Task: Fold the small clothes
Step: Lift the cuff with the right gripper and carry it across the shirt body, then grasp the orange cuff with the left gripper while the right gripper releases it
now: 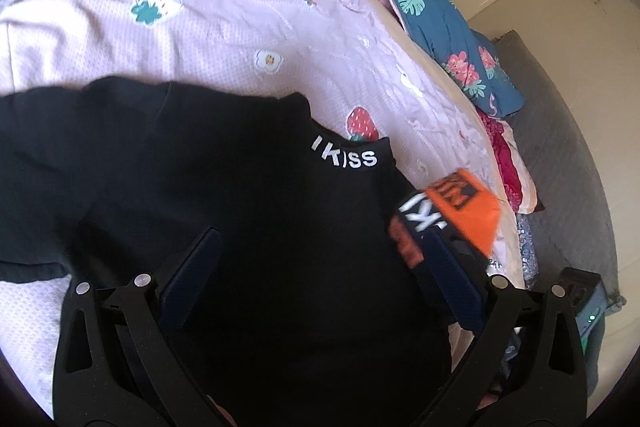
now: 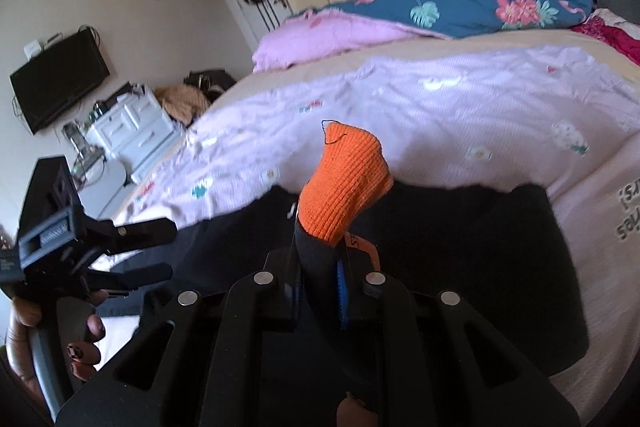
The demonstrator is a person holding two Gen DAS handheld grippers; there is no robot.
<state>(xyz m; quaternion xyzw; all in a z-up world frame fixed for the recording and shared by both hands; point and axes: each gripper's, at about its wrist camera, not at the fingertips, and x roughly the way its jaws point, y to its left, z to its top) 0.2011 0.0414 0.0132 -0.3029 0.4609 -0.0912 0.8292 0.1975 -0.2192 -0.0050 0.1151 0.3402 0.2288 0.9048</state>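
The right gripper (image 2: 318,291) is clamped narrowly on an orange-and-black sock (image 2: 344,187), which could be dropped if the pads slacken. The left gripper (image 1: 316,267) is spread wide over a black garment (image 1: 200,187) at six o'clock. Beyond, the television (image 2: 60,79) at nine o'clock is shown only in the right view.

Orange-toed black sock (image 2: 344,187), black garment (image 1: 200,167) lettered white, lilac strawberry-print bedsheet (image 1: 224,11).

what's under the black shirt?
The lilac bedspread shows around the black shirt, so the shirt lies on it. Anything else beneath is covered.
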